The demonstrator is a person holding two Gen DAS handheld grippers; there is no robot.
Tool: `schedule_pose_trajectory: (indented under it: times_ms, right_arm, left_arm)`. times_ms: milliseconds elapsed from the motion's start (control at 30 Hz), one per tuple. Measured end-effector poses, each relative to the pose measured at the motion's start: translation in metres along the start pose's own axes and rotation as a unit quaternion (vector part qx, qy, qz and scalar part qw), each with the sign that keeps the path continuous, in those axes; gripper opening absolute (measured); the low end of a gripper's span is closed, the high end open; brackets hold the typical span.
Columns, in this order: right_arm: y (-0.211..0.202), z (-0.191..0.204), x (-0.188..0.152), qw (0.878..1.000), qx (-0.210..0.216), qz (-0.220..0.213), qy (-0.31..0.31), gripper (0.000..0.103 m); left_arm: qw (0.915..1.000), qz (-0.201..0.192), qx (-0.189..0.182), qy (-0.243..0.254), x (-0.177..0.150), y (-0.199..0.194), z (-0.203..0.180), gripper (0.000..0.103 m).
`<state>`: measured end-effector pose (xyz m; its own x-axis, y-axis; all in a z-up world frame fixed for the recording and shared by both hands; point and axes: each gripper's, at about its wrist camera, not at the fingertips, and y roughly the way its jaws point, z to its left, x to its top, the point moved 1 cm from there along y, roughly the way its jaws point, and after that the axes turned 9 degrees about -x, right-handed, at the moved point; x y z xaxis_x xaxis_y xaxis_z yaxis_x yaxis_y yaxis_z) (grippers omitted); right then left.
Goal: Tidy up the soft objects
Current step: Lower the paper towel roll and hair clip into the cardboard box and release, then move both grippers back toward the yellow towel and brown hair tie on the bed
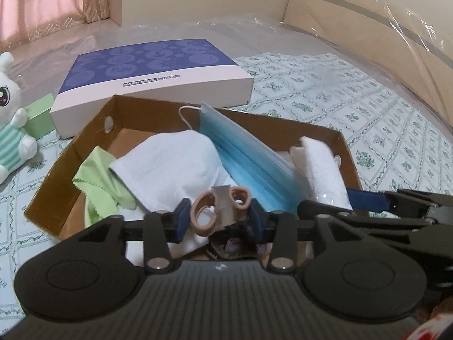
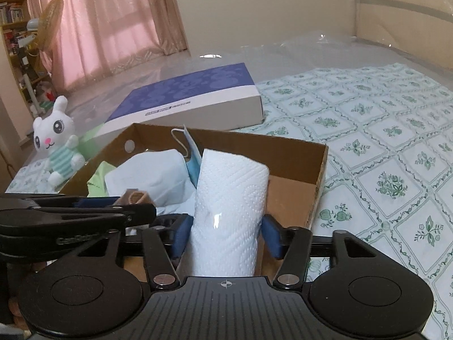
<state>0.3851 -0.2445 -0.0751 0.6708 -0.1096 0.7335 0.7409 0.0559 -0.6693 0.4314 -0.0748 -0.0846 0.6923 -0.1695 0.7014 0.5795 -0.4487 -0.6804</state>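
Both hands are over the box (image 1: 70, 153) on the bed. Right gripper (image 2: 225, 232) stands spread around the paper roll (image 2: 229, 198), pads just clear, so the roll could topple onto the mask (image 1: 243, 153). Left gripper (image 1: 220, 216) is spread too, hair ties (image 1: 218, 204) loose between its pads; they may snag and drag out.

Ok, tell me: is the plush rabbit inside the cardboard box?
No, the plush rabbit sits on the bedspread outside the cardboard box, beyond its left wall.
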Motion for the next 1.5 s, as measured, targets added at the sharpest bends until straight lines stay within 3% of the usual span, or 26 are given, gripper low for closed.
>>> schedule_pose_trajectory:
  times_ms: [300,833,1100,1500]
  right_arm:
    - [-0.019,0.002,-0.006,1.0,0.017,-0.003,-0.01,0.06]
    - [-0.05,0.0,-0.013,1.0,0.016,-0.005,-0.01,0.06]
    - [-0.08,-0.001,-0.02,1.0,0.021,-0.007,-0.007,0.06]
    - [-0.137,0.01,-0.044,0.999,0.048,-0.009,-0.011,0.061]
  left_arm:
    - [0.9998,-0.006,-0.006,0.017,-0.009,-0.018,-0.007,0.048]
    - [0.9999,-0.011,0.003,0.0,-0.016,-0.054,-0.015,0.048]
    - [0.9996,-0.024,0.011,-0.013,-0.026,-0.094,-0.023,0.049]
    - [0.9975,-0.043,0.038,-0.042,-0.066,-0.171,-0.032,0.051]
